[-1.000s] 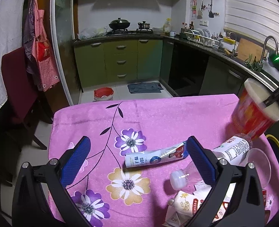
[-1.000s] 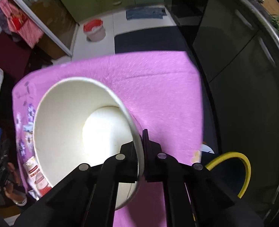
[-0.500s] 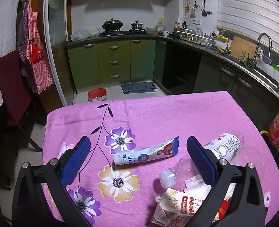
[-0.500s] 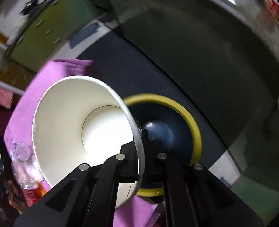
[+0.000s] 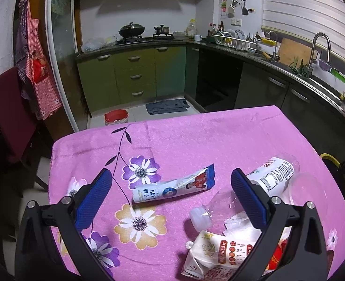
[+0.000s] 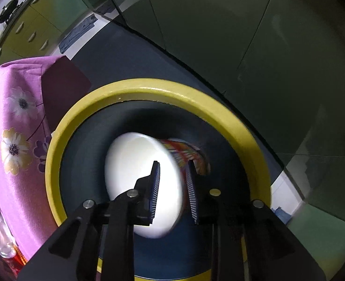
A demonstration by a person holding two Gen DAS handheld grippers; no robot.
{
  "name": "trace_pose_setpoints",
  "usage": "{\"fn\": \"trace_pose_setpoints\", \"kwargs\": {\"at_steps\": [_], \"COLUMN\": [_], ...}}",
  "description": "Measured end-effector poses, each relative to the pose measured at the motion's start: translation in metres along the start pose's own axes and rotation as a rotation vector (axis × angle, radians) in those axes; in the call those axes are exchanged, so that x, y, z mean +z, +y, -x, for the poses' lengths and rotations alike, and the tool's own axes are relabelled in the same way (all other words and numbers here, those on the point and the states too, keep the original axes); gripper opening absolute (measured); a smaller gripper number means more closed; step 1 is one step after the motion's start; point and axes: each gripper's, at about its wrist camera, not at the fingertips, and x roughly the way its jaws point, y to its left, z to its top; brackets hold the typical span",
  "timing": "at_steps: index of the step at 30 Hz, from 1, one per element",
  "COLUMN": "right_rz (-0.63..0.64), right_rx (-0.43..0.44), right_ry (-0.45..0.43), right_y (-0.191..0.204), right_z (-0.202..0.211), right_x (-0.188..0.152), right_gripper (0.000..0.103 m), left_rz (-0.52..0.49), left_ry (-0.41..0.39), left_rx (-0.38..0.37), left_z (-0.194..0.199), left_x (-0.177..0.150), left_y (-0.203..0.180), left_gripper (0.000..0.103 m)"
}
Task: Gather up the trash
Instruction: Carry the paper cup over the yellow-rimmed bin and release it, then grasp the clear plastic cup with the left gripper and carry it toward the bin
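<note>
Your right gripper (image 6: pixel 172 192) points down into the yellow-rimmed bin (image 6: pixel 149 89) beside the table; its jaws have just been opening and the pads no longer press the paper cup (image 6: pixel 144 182), which lies blurred inside the bin, below the fingers. Your left gripper (image 5: pixel 172 201) hovers with jaws wide apart and empty above the pink cloth (image 5: pixel 207 140), where a sachet (image 5: pixel 172 187), a clear bottle (image 5: pixel 273 175) and a carton (image 5: pixel 219 253) lie.
</note>
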Motion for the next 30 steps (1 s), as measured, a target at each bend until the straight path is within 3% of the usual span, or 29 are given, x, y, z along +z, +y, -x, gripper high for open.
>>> {"fn": "trace_pose_setpoints", "kwargs": {"at_steps": [4,8,14,21,25,28,30], "right_rz": [0.007,0.025,0.045,0.079,0.085,0.088,0.086], "right_rx": [0.000,0.014,0.020,0.033,0.045,0.049,0.053], "right_ry": [-0.040,-0.046,-0.033,-0.043,-0.044,-0.040,-0.036], "right_y": [-0.008,-0.006,-0.003,0.008,0.013,0.013,0.013], "right_z": [0.015,0.024,0.024,0.031,0.032,0.031,0.029], "right_x": [-0.009,-0.019,-0.029,-0.031,-0.031,-0.030,-0.030], "right_gripper": [0.023,0.030,0.030,0.030,0.030,0.030,0.030], "left_rz": [-0.012,-0.017,-0.002,-0.137,-0.194,-0.219,-0.221], "left_ry": [0.013,0.041,0.086,0.175,0.243,0.303,0.347], "left_rx": [-0.024,-0.047,-0.182,-0.258,-0.248,-0.260,-0.275], "left_z": [0.002,0.012,0.025,0.012,-0.003,-0.010,-0.015], "left_x": [0.000,0.003,0.003,0.007,0.012,0.009,0.007], "left_y": [-0.003,-0.004,-0.010,-0.059,-0.079,-0.087,-0.089], "left_gripper": [0.097,0.097,0.097,0.097,0.097,0.085,0.068]}}
